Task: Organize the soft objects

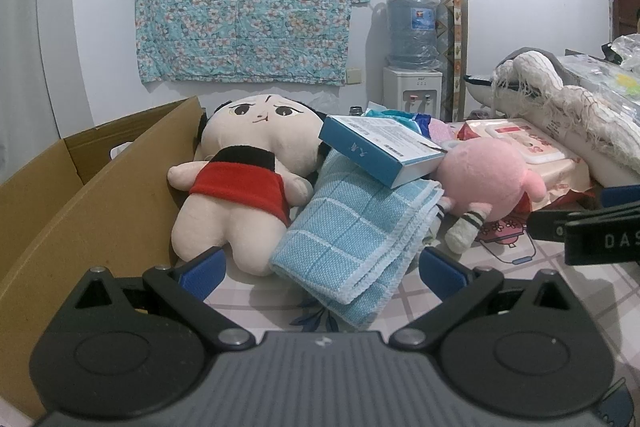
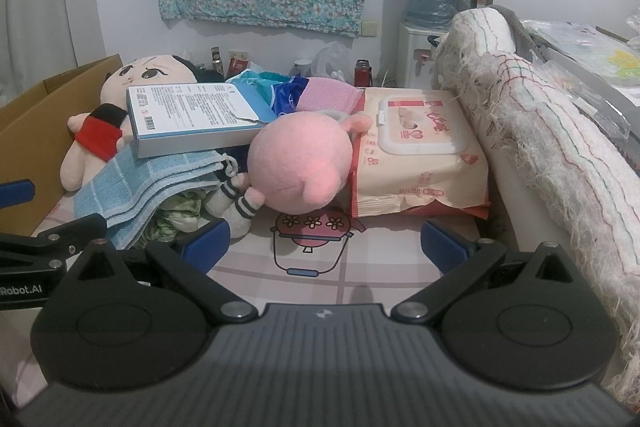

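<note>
Black lettering "Robot.AI" marks the left gripper, both it and the right gripper spread wide and empty, near the blue towel and pink plush on the table.

Left gripper & right gripper: both held low, side by side, blue-padded jaws spread wide apart, gripping nothing.

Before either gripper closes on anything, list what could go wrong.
1. The box lies on the blue towel; pulling the towel would likely tip it off.
2. The pink plush leans against the wipes pack; lifting it may drag the pack.
3. Both the left gripper and the right gripper are open and close together; they could collide.
</note>
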The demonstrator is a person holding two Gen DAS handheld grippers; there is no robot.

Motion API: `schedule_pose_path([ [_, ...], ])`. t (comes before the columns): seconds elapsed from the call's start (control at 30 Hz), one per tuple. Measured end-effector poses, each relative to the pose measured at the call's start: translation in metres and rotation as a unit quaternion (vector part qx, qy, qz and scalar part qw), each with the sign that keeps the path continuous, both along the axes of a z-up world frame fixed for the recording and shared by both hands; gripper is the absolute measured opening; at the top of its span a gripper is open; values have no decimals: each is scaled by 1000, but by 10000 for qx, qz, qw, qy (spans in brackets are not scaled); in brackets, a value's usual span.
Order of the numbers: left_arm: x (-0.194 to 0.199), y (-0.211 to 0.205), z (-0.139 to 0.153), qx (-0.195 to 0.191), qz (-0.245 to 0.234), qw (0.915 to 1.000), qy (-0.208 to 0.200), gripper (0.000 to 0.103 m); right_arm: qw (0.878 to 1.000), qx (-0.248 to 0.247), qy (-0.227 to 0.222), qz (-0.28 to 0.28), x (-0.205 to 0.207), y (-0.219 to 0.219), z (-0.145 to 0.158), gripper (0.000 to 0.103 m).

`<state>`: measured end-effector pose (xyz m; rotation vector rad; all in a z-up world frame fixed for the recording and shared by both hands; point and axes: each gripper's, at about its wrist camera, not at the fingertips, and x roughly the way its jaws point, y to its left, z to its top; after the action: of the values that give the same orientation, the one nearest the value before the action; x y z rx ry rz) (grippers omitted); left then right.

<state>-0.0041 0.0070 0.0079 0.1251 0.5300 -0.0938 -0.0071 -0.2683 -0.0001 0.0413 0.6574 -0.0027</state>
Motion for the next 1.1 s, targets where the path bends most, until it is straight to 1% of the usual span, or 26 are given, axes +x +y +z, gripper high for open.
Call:
schedule_pose_path([
  [0.63, -1, 3, 0, -28, -3, 10000, 28, 103, 10000, -21, -38, 2, 0, 1, 0, 102],
  [1.1, 6, 1, -1, -113, 13, 9997, 201, 103, 10000, 23, -24, -14, 0, 0, -1, 102],
])
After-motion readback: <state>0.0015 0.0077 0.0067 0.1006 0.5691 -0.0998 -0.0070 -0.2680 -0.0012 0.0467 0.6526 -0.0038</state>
